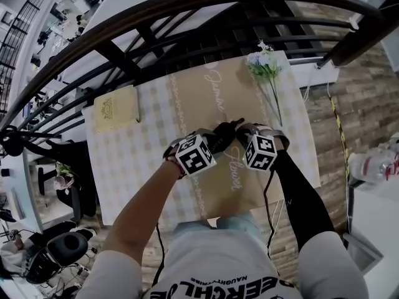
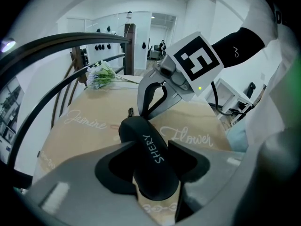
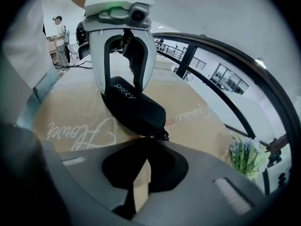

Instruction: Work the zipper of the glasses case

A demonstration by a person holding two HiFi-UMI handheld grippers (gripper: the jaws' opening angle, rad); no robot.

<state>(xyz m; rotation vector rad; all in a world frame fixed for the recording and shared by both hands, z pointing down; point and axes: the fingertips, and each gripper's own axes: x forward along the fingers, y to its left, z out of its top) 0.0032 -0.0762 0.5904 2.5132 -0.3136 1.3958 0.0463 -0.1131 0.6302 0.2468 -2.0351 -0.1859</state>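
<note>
left gripper [image 2: 150, 147] is clamped across the black glasses case [image 2: 148, 166], with its pads pressing both long sides at the end away from the zipper pull [image 3: 162, 135]. the case lies on the tan cloth [image 1: 230, 92] in the middle of the table, between the two script words. right gripper [image 3: 146, 147] faces it from the other end, jaws drawn together with nothing seen between them. the pull sticks out just beside those closed tips, and whether it touches them i can't tell. a sprig of pale flowers [image 1: 265, 67] lies at the cloth's far right corner, well apart.
</note>
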